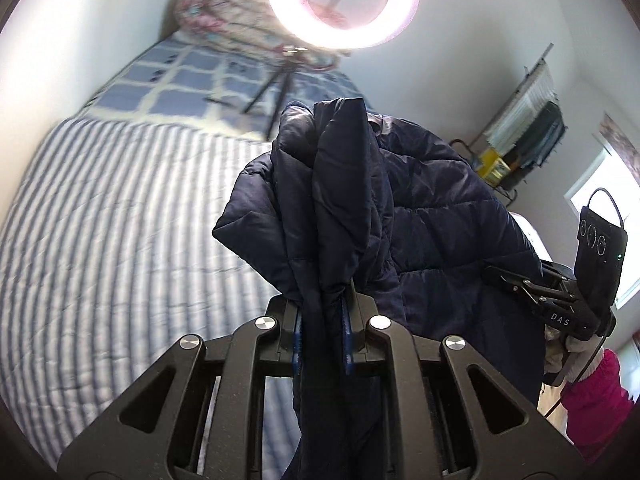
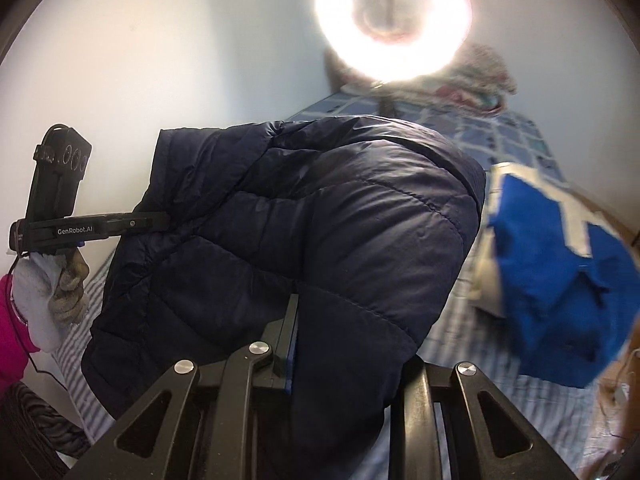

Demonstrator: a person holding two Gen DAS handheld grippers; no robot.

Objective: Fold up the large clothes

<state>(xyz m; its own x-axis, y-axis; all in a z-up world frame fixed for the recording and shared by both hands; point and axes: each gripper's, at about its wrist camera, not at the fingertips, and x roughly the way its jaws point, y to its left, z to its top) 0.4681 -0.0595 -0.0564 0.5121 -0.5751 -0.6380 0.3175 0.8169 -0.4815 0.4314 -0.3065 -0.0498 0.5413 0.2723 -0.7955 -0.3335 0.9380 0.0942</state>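
A dark navy quilted puffer jacket (image 1: 420, 208) hangs in the air above the bed, held by both grippers. My left gripper (image 1: 323, 312) is shut on a bunched fold of the jacket, which rises between its blue pads and also droops below them. My right gripper (image 2: 316, 320) is shut on another part of the jacket (image 2: 300, 216); the fabric drapes over its right finger and hides it. The right gripper also shows at the right of the left wrist view (image 1: 520, 284), and the left gripper at the left of the right wrist view (image 2: 132, 222).
A bed with a blue-and-white striped cover (image 1: 120, 220) and a blue checked quilt (image 1: 192, 76) lies below. A lit ring light (image 1: 340, 0) stands on a tripod on the bed. A blue cloth with pale stripes (image 2: 552, 264) lies at the right. A clothes rack (image 1: 528, 128) stands by the wall.
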